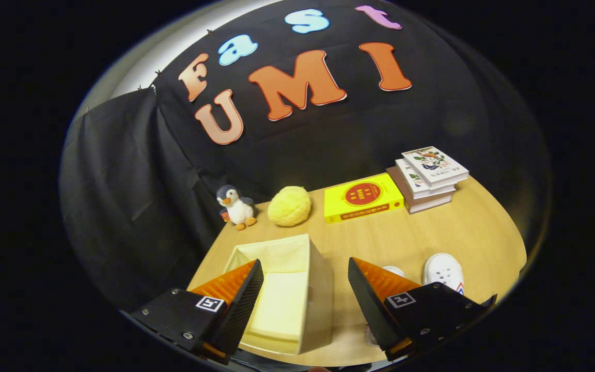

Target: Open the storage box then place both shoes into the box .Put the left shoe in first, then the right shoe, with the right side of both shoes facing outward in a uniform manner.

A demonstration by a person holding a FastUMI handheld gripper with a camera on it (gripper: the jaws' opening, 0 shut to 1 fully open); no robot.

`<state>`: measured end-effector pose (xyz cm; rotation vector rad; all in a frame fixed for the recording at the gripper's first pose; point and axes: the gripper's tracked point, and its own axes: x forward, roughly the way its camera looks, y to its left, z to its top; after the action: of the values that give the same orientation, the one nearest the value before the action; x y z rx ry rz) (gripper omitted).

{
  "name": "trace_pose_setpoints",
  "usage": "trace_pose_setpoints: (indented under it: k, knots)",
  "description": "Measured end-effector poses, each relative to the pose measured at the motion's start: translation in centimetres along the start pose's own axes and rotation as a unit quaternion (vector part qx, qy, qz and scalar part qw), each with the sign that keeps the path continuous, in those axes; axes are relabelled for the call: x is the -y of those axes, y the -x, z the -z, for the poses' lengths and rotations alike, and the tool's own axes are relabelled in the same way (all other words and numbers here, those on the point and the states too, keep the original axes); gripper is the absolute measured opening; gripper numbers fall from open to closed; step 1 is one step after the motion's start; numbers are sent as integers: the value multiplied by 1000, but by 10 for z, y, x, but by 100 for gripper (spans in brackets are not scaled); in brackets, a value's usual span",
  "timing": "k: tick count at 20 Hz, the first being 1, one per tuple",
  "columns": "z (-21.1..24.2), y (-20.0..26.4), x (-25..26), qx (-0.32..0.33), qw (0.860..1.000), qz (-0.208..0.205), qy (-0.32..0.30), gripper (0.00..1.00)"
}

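Gripper [305,294] fingers are hanging spread wide, grasping nothing, over the open cream fabric storage box [318,289]; white shoes [443,269] are lying beside it on the wooden table [457,232]

The right finger [380,305] hides most of one white shoe [393,270]; the box's [318,289] near end lies behind the left finger [235,305].

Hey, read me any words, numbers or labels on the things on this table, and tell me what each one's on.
Nothing reads clearly.
yellow book: cover print too blurred.
stack of books: cover print too small.
gripper: square coded tags, no words; jaws open, either side of the open storage box.
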<state>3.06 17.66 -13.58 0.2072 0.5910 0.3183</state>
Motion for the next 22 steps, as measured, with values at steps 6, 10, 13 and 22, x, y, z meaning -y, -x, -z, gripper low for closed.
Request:
trace_pose_setpoints:
  k: [6,10,13,22]
  knots:
    - [50,3,72,-72,995,62,16,97]
    - [87,2,100,-126,989,76,-2,87]
    - [112,-9,119,-161,983,86,-16,79]
    - [170,-38,140,-259,963,70,-27,50]
